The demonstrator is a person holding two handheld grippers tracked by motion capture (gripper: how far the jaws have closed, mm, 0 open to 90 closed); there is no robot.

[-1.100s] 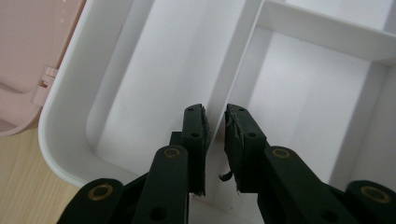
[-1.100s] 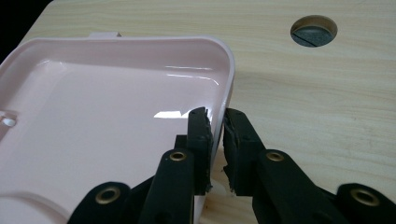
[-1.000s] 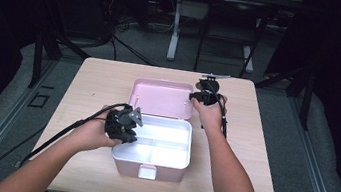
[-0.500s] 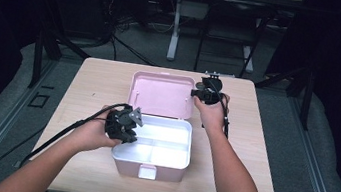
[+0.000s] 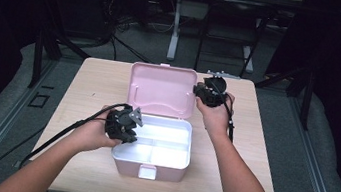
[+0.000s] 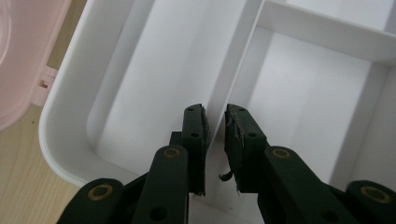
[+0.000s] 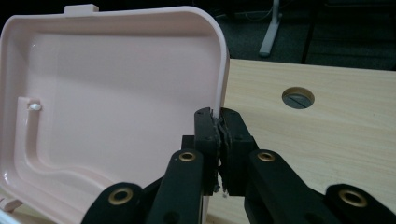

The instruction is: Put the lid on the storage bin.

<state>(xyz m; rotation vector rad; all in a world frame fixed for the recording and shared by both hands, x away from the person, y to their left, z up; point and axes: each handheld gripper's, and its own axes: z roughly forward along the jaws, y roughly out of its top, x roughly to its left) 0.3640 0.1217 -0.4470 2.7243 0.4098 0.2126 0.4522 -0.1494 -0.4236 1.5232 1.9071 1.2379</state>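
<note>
**Both claws bite the box, lid up on its hinge**

Right gripper (image 7: 219, 135) had its jaws pinched on the side edge of the pink lid (image 5: 162, 89), and they had just been closing onto that thin rim; the right gripper view showed the plastic caught between the pads. Over at the box, the left gripper (image 6: 215, 140) straddled the white divider wall (image 6: 233, 79), jaws narrow, one pad in each compartment, pressing the partition and pinning the tray in place.

One box (image 5: 154, 144), sitting centre on the wooden table (image 5: 95, 80), its long axis running left to right across the person's front. One lid, standing tilted behind the tray, hinged along the far long edge. Lid lay left of the right claw, tray directly under the left claw.

Which hand counts next? The right one, I'd say: it alone held the moving part, so any swing turns about that back hinge while the left steadies the base. Compartments: three could be counted in the high view, all bare.
</note>
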